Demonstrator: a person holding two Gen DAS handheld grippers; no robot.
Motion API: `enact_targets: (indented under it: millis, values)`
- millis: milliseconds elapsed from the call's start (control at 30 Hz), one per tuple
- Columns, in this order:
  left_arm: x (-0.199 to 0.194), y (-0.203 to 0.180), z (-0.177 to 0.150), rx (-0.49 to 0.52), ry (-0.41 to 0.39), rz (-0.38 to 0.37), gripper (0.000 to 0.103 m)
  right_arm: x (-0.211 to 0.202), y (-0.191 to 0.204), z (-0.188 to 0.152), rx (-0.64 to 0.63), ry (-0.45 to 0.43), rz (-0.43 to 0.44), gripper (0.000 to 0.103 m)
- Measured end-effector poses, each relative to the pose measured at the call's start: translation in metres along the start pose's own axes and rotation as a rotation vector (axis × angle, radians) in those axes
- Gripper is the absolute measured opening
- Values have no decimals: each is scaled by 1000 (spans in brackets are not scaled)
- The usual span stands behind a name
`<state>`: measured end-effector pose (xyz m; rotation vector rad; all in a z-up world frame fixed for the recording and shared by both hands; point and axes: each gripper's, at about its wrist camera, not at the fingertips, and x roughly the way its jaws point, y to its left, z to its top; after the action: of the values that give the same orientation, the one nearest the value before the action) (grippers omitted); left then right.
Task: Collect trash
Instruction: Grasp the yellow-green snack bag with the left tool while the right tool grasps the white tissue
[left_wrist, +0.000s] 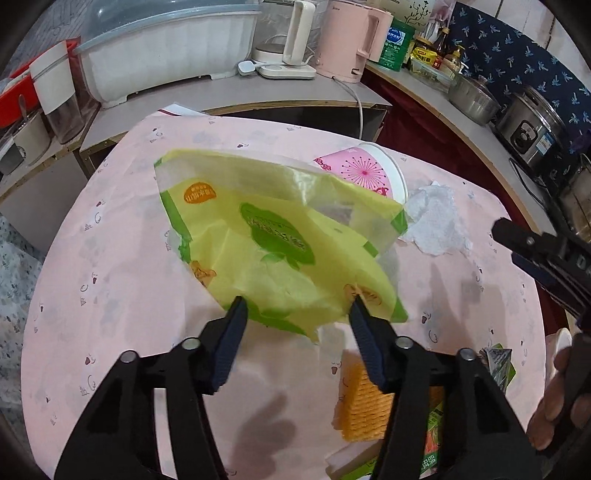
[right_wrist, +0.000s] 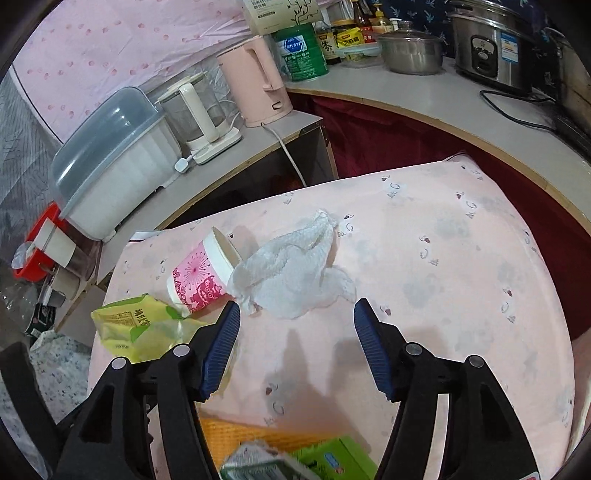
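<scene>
Trash wrapper (left_wrist: 273, 243) is being framed by the released left fingers (left_wrist: 236, 317); right fingers (right_wrist: 369, 332) are being held released near the tissue (right_wrist: 291, 269).

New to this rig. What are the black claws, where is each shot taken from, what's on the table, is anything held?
No robot: a person holds one two-finger gripper in each hand, each with a fisheye camera looking along its fingers. One picture is from the left gripper, one from the right gripper. On the pink tablecloth lie a yellow-green bag, a tipped pink paper cup, a crumpled white tissue and an orange waffle-textured piece. The left fingers flank the bag's near edge; no grip shows. The right gripper is open before the tissue, holding nothing.
</scene>
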<state>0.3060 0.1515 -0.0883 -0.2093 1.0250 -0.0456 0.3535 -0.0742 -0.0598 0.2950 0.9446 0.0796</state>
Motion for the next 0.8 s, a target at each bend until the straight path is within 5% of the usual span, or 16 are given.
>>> enact_targets:
  millis: [133,400,600,667,800]
  values:
    - [8,3,0,-9,33,-25,11,35,4,18,-12,75,-17,62]
    - [17,7,-3,-9,37,-25,2,81,14,25,-59,182,-75,61]
    - [20,7,-6,-6,40,-12,1,88,14,16,-91,203,-133,29]
    - [17,5,-6,-8,37,-18,1,86,11,14,-97,201,-153,8]
    - [4,-1,-6,4,15,-24,1,75,2,9,-65,194,-130,6]
